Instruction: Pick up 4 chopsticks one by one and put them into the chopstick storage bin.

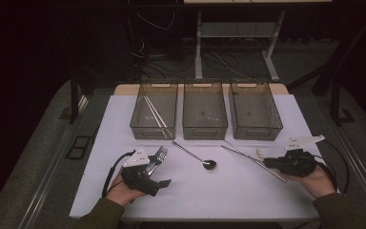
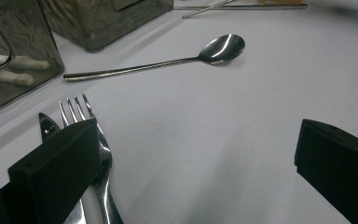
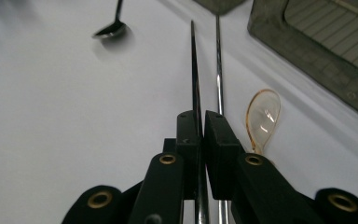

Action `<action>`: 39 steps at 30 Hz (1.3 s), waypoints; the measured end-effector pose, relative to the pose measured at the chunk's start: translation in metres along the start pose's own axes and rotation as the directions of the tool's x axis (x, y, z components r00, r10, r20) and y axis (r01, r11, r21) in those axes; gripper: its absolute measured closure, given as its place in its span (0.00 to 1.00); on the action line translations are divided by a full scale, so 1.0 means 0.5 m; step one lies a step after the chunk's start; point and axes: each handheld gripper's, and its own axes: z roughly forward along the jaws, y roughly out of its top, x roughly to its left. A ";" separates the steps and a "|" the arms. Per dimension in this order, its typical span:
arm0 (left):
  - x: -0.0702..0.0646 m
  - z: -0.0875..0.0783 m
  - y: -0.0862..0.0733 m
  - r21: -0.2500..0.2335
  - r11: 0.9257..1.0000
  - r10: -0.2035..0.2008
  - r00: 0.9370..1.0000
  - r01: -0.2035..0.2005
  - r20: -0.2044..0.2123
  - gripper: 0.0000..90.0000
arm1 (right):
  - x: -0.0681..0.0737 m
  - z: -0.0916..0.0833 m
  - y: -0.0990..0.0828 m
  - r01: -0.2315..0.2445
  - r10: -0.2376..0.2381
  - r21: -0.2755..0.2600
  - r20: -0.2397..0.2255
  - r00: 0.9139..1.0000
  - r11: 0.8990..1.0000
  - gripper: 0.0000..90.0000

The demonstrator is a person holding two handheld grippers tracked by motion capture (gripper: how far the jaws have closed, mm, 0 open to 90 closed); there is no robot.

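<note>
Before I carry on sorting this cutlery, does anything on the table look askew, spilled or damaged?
Nothing looks spilled or broken. The three smoky plastic bins stand in a straight row. The right gripper is shut on one thin metal chopstick, its partner lying beside it on the table.

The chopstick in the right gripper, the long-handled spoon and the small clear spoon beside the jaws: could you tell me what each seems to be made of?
Chopstick, clamped in the right gripper: apparently polished metal, thin, with a bright streak along it.
Long-handled spoon: likely stainless steel; its bowl mirrors the light.
Small clear spoon: probably amber-tinted plastic, as the table shows through; glass is possible.
</note>
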 end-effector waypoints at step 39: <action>0.004 -0.001 -0.002 -0.009 1.000 -0.009 1.000 0.009 -0.006 0.00 | 0.011 -0.029 0.095 -0.008 -0.013 -0.224 -0.094 0.995 0.975 0.94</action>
